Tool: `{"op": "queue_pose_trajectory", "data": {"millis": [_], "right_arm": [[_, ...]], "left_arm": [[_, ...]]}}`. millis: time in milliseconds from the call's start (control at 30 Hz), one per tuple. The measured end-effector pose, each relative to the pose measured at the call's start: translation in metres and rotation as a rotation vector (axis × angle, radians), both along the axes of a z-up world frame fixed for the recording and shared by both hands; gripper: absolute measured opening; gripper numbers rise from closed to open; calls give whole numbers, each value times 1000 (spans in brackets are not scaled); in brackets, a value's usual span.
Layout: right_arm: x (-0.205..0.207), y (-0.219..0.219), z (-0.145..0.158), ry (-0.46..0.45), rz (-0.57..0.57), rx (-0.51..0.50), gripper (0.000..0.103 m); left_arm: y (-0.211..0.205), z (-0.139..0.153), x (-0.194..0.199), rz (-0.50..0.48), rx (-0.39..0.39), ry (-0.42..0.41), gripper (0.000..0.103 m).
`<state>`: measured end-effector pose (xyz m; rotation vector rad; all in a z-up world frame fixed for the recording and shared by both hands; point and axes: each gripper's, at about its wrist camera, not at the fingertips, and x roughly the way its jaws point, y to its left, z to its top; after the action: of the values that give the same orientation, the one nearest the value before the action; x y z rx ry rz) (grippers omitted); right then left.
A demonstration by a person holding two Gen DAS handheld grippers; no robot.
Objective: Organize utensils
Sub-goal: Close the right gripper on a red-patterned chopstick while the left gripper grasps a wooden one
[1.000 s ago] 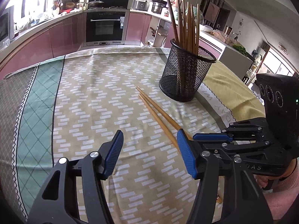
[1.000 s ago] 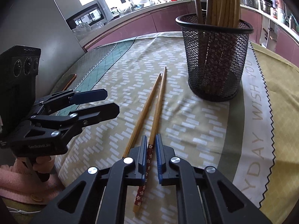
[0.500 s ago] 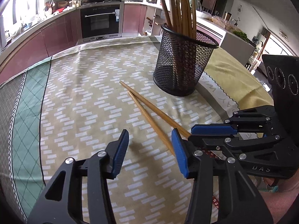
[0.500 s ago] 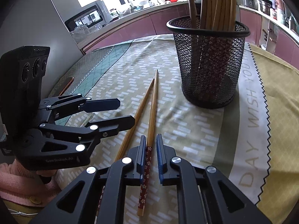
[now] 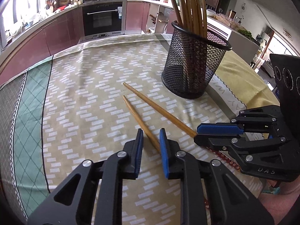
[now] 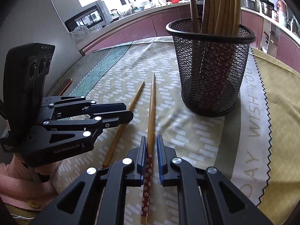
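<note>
Two wooden chopsticks lie on the patterned tablecloth (image 5: 84,97) in front of a black mesh holder (image 5: 191,65) (image 6: 210,71) with several chopsticks standing in it. My right gripper (image 6: 151,138) (image 5: 196,133) is shut on the red-flowered end of the right chopstick (image 6: 151,112) (image 5: 159,110), whose tip rests on the cloth. The left gripper (image 5: 151,131) (image 6: 129,110) straddles the near end of the plain chopstick (image 5: 136,114) (image 6: 135,97). Its jaws are closing, with a small gap still showing beside the stick.
The two grippers sit close side by side near the table's front. A brown flat object (image 6: 65,86) lies on the cloth at the far left. A pink sleeve (image 6: 11,178) shows behind the left gripper. Kitchen cabinets and an oven (image 5: 102,18) stand beyond the table.
My left gripper has moved forward and down over the plain chopstick, and its jaws have narrowed from wide apart to close around it. The right gripper keeps its hold and has stayed put.
</note>
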<state>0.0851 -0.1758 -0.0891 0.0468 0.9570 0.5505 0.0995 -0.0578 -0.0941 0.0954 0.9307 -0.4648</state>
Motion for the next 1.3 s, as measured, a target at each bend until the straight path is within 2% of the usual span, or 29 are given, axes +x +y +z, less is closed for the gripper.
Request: {"op": "queue_pose_trajectory", "data": {"millis": [200, 367, 433, 500, 533, 700, 800, 933, 1100, 1300], "right_arm": [[6, 11, 1, -21, 11, -21, 19], [5, 11, 1, -9, 3, -11, 15], [4, 10, 1, -6, 6, -13, 15], [6, 11, 1, -6, 9, -19, 15], [8, 13, 1, -8, 11, -20, 17], [19, 23, 1, -34, 6, -50, 26], [28, 30, 0, -53, 6, -71, 26], [35, 33, -1, -63, -5, -82, 21], [38, 21, -3, -33, -27, -27, 6], [32, 10, -1, -21, -44, 35, 6]], "left_arm": [[3, 0, 2, 13, -8, 1, 13], [7, 0, 3, 20, -8, 1, 11], [10, 1, 2, 33, -3, 3, 14], [12, 1, 2, 39, -1, 2, 24], [12, 1, 2, 39, 6, -4, 25], [11, 0, 3, 42, 14, -6, 25], [11, -1, 3, 42, 21, -10, 24], [10, -1, 4, 54, 23, -13, 14], [9, 0, 4, 67, -1, -8, 8], [10, 4, 2, 73, -24, -18, 7]]}}
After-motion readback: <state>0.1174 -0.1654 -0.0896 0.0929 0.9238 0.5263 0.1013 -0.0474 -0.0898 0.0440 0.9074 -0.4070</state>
